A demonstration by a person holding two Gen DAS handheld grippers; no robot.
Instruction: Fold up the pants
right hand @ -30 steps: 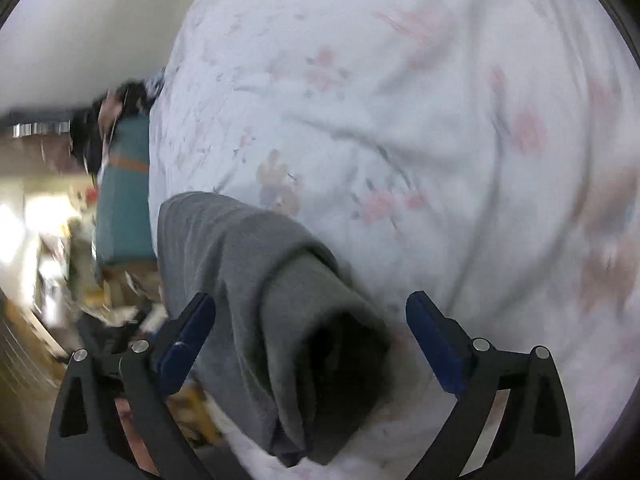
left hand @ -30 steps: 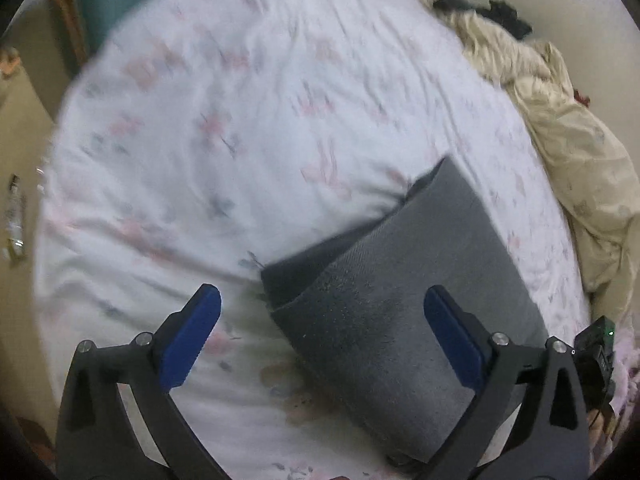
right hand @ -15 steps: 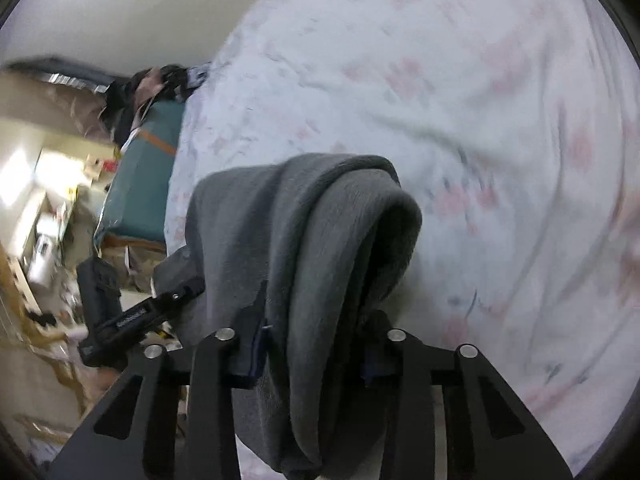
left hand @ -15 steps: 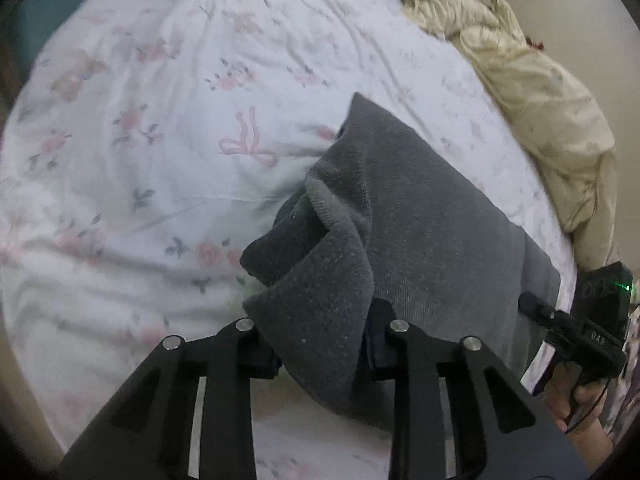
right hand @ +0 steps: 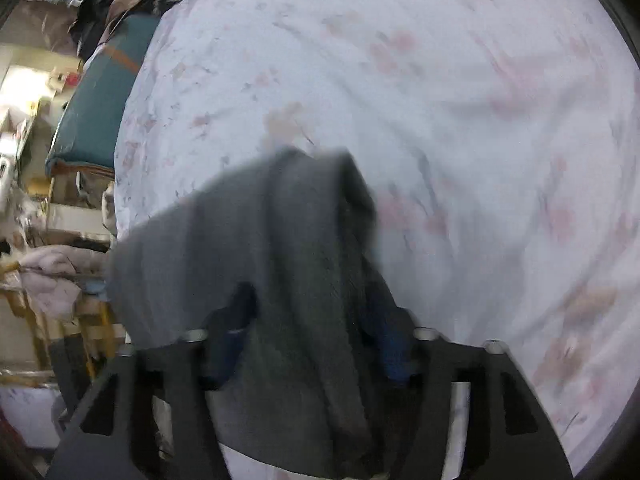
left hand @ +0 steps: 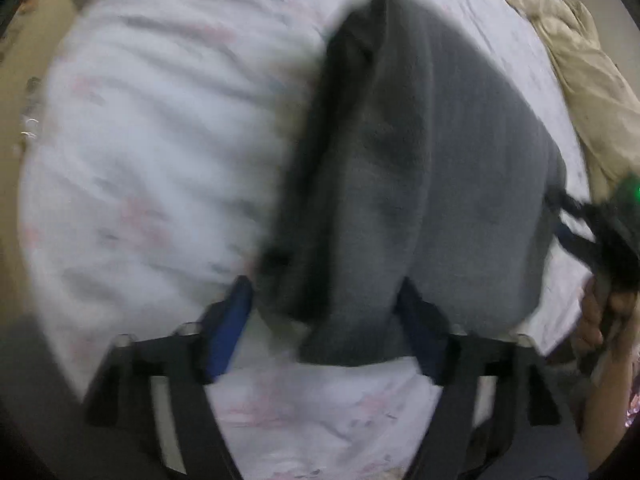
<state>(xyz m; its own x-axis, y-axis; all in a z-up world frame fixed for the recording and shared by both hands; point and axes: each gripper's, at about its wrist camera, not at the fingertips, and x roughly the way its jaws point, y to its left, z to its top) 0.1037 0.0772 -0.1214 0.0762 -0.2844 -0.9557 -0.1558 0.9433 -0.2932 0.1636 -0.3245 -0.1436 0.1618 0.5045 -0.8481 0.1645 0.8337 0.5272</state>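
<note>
The grey pants [left hand: 420, 168] are a folded bundle over a white floral bed sheet [left hand: 152, 152]. My left gripper [left hand: 324, 320] has its blue pads partly apart around the near edge of the bundle, and the cloth fills the gap. My right gripper [right hand: 308, 340] likewise has its pads partly apart with a thick fold of the pants [right hand: 280, 248] between them. The right gripper also shows blurred at the right edge of the left wrist view [left hand: 600, 232]. Both views are blurred by motion.
A crumpled cream blanket [left hand: 580, 52] lies along the bed's far right side. Beyond the bed's left edge in the right wrist view are a teal box [right hand: 100, 120] and cluttered shelves [right hand: 32, 240]. The sheet [right hand: 460, 100] spreads wide ahead.
Half a second ago both grippers were clamped tight on the pants; now both sets of pads have spread partly apart. The bundle sits higher and closer in both views.
</note>
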